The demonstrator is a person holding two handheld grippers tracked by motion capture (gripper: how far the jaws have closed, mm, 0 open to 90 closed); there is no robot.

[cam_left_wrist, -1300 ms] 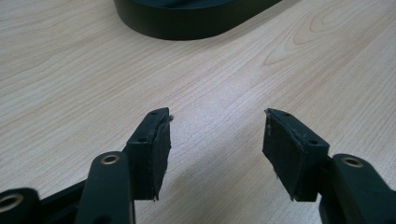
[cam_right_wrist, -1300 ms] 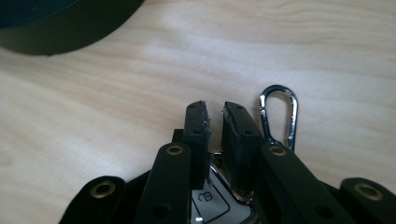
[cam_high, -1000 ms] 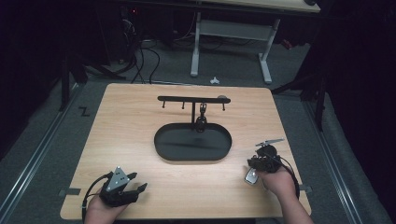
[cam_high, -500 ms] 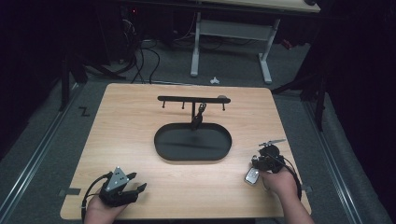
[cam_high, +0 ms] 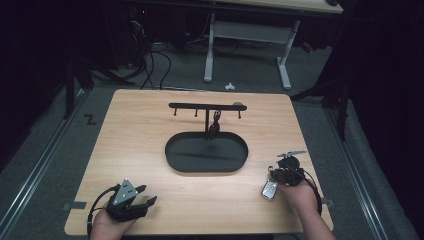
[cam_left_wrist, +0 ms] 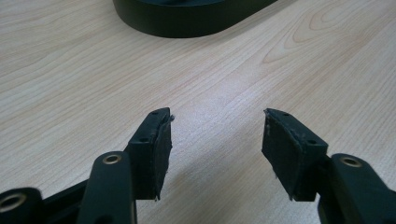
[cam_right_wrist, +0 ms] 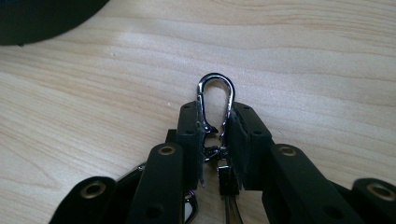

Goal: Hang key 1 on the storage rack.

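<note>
Keys on a bright metal carabiner clip (cam_right_wrist: 215, 100) are gripped between the jaws of the right tongs (cam_right_wrist: 215, 122); the clip's rounded loop stands out past the jaw tips, close above the light wood table (cam_high: 150, 130). In the high view a silver-grey key fob (cam_high: 269, 189) is seen hanging from the right tongs (cam_high: 286, 165) at the table's near right part, just beside the person's right hand (cam_high: 298, 192). The left tongs (cam_left_wrist: 217, 140) are held released, jaws wide apart over bare wood, at the near left corner in the left hand (cam_high: 111, 225).

A black oval tray (cam_high: 206, 151) lies at the table's middle, with a black T-shaped hook rack (cam_high: 206, 106) standing at its far rim; a small dark item (cam_high: 215, 125) hangs from the rack beside its post.

Compared with a second ago, the right tongs are seen slightly nearer the table's near edge, and the fob with them; the left tongs, tray and rack are unchanged
</note>
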